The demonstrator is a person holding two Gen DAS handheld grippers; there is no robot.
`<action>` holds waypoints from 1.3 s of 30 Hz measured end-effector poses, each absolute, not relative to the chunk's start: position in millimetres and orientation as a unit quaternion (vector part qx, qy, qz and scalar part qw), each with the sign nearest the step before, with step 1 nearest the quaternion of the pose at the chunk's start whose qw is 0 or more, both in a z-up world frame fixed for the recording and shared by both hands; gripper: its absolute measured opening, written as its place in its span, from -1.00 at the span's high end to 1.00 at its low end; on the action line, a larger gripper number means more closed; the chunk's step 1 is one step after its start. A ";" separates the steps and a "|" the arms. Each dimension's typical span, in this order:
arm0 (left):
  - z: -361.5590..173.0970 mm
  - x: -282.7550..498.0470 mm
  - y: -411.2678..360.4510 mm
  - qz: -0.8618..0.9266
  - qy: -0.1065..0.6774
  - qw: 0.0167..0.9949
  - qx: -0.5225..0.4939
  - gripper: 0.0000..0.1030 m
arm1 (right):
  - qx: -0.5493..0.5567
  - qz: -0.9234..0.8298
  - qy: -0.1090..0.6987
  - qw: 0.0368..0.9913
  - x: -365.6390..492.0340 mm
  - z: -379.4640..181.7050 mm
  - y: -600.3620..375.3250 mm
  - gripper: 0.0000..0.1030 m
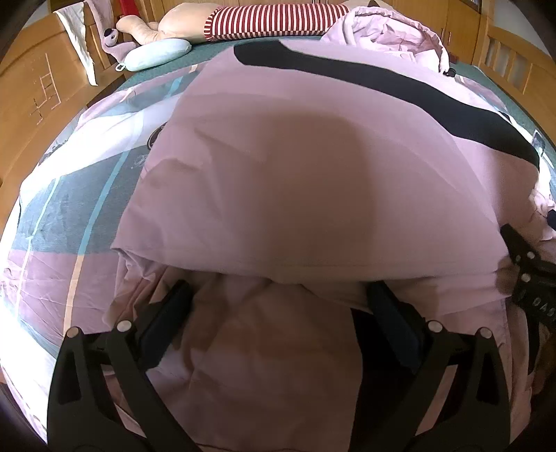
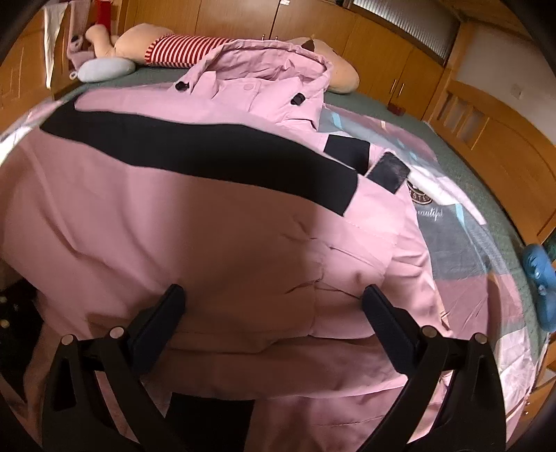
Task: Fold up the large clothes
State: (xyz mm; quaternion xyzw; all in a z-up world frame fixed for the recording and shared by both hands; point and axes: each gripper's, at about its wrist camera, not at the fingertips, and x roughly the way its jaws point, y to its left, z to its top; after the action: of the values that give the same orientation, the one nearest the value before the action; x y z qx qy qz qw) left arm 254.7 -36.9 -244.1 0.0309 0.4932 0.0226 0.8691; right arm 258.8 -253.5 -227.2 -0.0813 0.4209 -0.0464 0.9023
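Note:
A large pink hooded jacket (image 1: 295,174) with a broad black band (image 1: 399,87) lies spread across the bed, its hood (image 2: 278,66) toward the far end. In the right wrist view the same jacket (image 2: 208,243) shows the black band (image 2: 208,153) and a dark patch (image 2: 388,171) on the sleeve. My left gripper (image 1: 278,295) stands open low over the jacket's near folded edge, nothing between its fingers. My right gripper (image 2: 272,295) is open too, hovering at the near hem. The right gripper's body (image 1: 528,274) shows at the right edge of the left wrist view.
A patterned bedsheet (image 1: 62,222) covers the bed. A large plush toy in a red-striped shirt (image 1: 271,17) and a pale blue pillow (image 1: 156,54) lie at the far end. Wooden cabinets (image 2: 382,45) surround the bed. A blue object (image 2: 542,285) sits at the right bed edge.

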 end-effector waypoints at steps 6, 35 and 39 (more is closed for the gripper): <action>-243.9 254.9 -37.8 0.020 0.493 0.869 0.032 -0.96 | -0.075 -0.045 0.424 0.901 260.5 -229.4 -254.7 -0.97; -248.0 248.7 -36.3 0.012 0.467 0.884 0.036 -0.96 | 0.053 -0.093 0.361 0.926 514.1 -98.2 -329.1 -0.97; -250.9 250.5 -35.6 0.004 0.460 0.887 0.038 -0.96 | 0.046 -0.168 0.429 0.886 624.1 -144.8 -336.4 -0.91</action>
State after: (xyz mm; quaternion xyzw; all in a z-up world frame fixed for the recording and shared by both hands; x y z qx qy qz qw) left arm 250.5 -35.6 -250.9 0.0380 0.4604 0.0044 0.8869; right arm 624.1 -336.4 -144.8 0.0456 0.4291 -0.1676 0.8864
